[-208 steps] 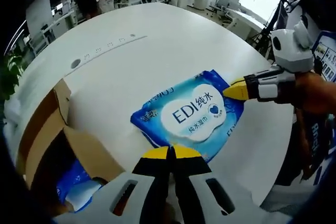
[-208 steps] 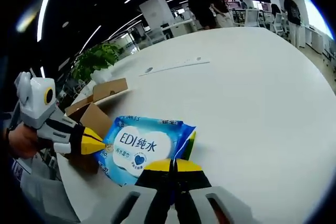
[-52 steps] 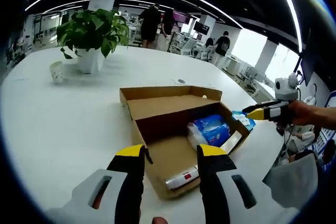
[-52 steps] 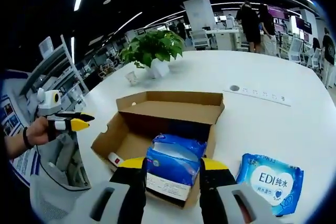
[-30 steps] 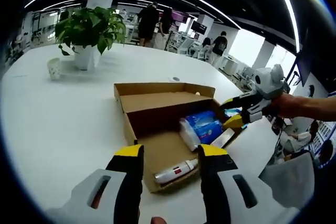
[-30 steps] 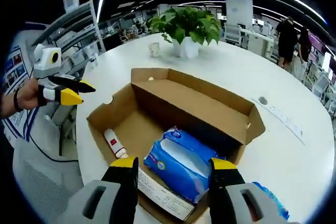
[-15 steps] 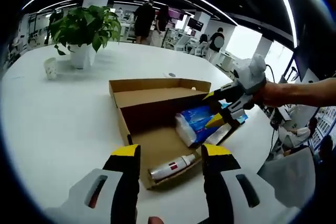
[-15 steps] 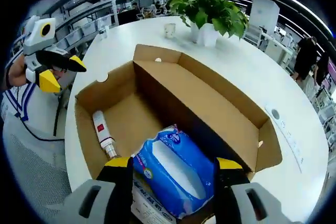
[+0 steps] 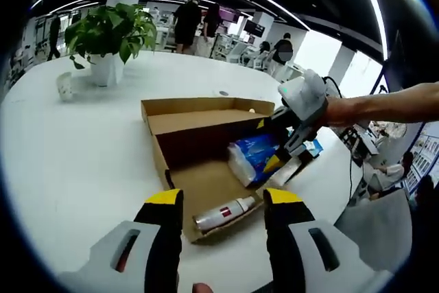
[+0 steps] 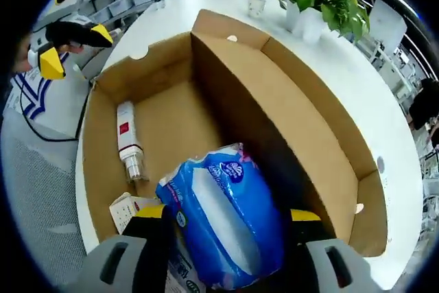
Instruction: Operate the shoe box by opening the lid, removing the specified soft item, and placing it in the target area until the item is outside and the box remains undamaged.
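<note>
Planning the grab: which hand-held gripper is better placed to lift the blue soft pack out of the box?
Right. Its open jaws straddle the blue pack inside the cardboard box. The left hand-held gripper hangs open outside the box's near edge, by the small bottle.

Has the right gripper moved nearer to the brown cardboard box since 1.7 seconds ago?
Yes. The right gripper has come from beyond the brown cardboard box's far corner into it, and its open jaws now straddle the blue soft pack.

White table (image 9: 75,142); shoe box (image 9: 180,118), potted plant (image 9: 110,36), cup (image 9: 64,87) atop
</note>
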A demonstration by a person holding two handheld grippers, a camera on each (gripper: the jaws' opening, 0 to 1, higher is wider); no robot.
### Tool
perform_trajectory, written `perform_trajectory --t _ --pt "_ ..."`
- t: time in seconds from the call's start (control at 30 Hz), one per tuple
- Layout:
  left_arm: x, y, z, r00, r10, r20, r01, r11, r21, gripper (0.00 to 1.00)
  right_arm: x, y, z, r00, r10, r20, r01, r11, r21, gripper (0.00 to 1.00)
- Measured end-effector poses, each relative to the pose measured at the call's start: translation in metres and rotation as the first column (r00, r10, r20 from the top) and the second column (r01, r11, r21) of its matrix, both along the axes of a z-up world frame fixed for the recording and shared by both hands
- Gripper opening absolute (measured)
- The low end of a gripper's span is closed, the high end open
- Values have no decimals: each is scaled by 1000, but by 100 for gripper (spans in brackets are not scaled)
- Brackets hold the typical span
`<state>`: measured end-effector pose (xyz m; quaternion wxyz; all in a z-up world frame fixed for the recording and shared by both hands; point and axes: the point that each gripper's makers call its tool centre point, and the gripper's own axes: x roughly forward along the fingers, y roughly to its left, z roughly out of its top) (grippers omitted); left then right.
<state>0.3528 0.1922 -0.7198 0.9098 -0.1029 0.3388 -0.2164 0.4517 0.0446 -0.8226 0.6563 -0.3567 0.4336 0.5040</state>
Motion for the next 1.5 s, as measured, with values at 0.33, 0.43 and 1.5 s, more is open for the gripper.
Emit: perform_trajectory --t 0.33,0.43,1.5 --pt "6 4 -1 1000 2 -3 -2 1000 0 48 1 -3 -33 997 71 -21 -73 992 -107 65" --pt "6 3 -2 1000 4 -4 -4 1000 -2 48 6 -4 -39 998 65 -28 -68 991 -115 66" --pt "1 0 6 1000 26 4 -26 1000 -18 48 -7 3 1 996 -25 82 23 999 29 31"
